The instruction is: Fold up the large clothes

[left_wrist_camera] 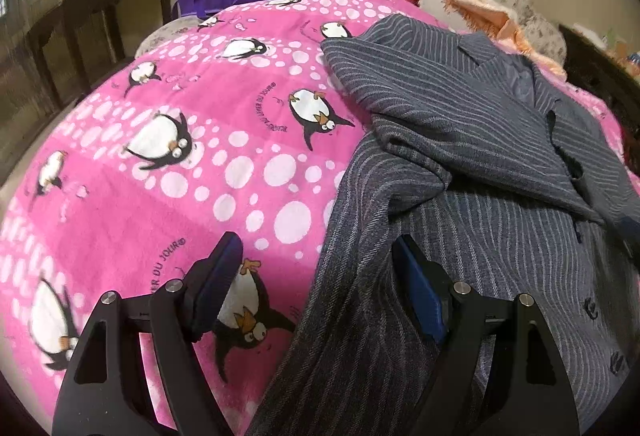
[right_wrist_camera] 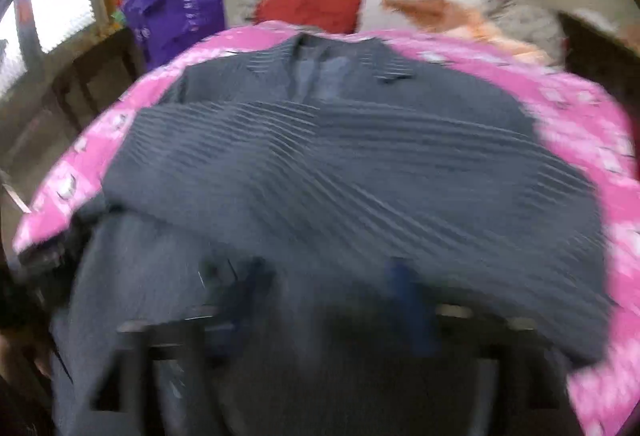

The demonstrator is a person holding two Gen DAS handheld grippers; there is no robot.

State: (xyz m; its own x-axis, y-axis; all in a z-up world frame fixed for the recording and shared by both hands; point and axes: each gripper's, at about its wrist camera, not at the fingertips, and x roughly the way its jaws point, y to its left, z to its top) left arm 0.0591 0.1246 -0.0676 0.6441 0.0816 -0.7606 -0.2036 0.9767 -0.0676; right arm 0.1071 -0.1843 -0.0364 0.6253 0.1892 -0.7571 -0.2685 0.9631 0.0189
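Pink penguin blanket (left_wrist_camera: 168, 195) lies spread under your grey pinstriped jacket (left_wrist_camera: 460, 163), which has one sleeve folded across its front. Your left gripper (left_wrist_camera: 316, 276) hangs with its fingers spread over the jacket's edge. Your right gripper (right_wrist_camera: 324, 276) is too blurred to tell.

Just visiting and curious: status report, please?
Left gripper open, fingers astride the grey striped jacket edge. Right gripper blurred, state unclear. Jacket on pink penguin blanket, sleeve folded across. Nothing blocking.
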